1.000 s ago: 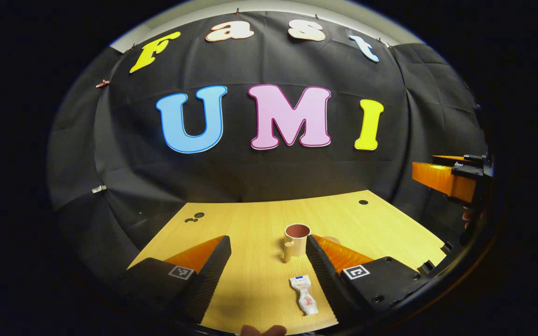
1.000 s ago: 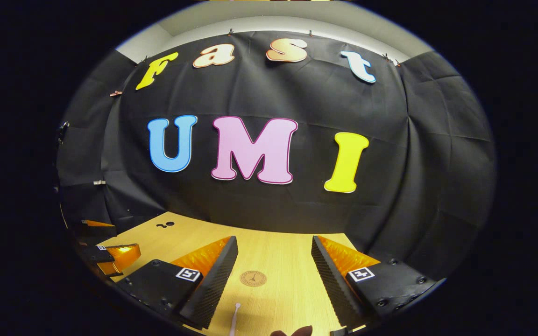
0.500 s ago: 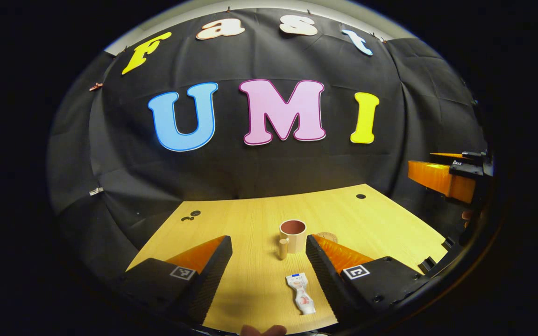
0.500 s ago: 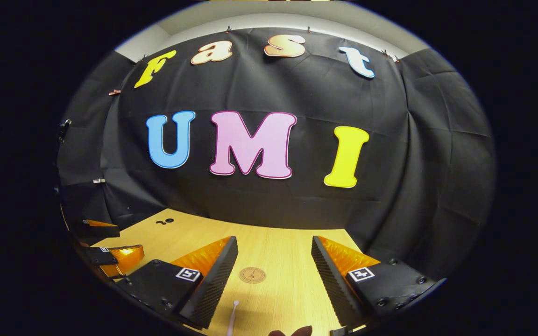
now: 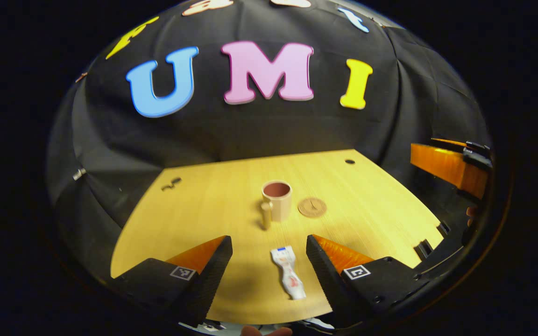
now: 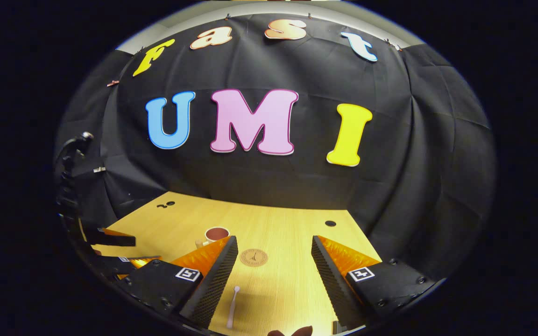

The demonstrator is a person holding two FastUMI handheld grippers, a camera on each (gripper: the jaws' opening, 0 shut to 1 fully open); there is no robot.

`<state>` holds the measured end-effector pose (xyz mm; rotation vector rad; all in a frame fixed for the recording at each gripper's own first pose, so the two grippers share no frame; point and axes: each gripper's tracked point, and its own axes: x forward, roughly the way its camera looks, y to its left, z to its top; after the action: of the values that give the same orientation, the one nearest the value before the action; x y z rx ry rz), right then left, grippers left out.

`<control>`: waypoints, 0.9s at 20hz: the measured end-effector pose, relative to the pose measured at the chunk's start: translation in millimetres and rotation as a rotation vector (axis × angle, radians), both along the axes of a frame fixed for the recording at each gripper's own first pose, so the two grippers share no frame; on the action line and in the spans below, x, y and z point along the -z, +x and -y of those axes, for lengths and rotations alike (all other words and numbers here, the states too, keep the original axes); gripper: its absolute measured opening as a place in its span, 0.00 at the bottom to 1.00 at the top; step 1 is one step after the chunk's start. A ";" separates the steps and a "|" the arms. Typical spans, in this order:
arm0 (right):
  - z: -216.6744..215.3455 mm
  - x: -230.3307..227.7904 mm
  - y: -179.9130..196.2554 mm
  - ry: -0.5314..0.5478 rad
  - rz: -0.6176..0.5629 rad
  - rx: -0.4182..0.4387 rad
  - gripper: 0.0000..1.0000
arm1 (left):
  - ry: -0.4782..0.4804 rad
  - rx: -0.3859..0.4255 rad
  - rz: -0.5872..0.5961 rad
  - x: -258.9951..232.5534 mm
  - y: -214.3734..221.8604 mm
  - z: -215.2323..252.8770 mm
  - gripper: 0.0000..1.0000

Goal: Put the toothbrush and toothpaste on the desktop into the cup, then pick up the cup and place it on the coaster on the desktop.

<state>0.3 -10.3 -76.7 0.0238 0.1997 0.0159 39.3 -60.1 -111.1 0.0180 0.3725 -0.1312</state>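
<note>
A beige cup [image 5: 277, 199] with a dark red inside stands upright mid-table, its handle toward me. A round brown coaster [image 5: 312, 207] lies just right of it. A white toothpaste tube [image 5: 287, 272] lies flat near the front edge, between the fingers of my open left gripper [image 5: 269, 248], which hovers above it. In the right gripper view, a white toothbrush [image 6: 232, 303] lies on the table in front of my open right gripper [image 6: 273, 248]; the coaster [image 6: 253, 257] sits ahead and the cup [image 6: 216, 234] shows beyond its left finger.
The wooden table [image 5: 203, 205] has small holes near its far corners [image 5: 350, 161]. Black cloth walls close the back and sides. The right gripper [image 5: 451, 163] appears at the right edge of the left gripper view; the left gripper [image 6: 119, 252] appears low left in the right gripper view.
Both views have tipped downward, showing more tabletop. The toothpaste now lies more centrally between the left gripper's fingers. The cup has come into the right gripper view.
</note>
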 end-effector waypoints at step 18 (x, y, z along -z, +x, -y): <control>50.5 92.1 -6.9 0.053 -0.270 0.017 0.98 | -0.002 -0.041 -0.474 156.3 65.9 37.6 0.84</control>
<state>-6.6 -60.8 -168.8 0.0807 0.4689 0.0012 105.2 -97.6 -267.3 -0.0234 0.8460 -0.0944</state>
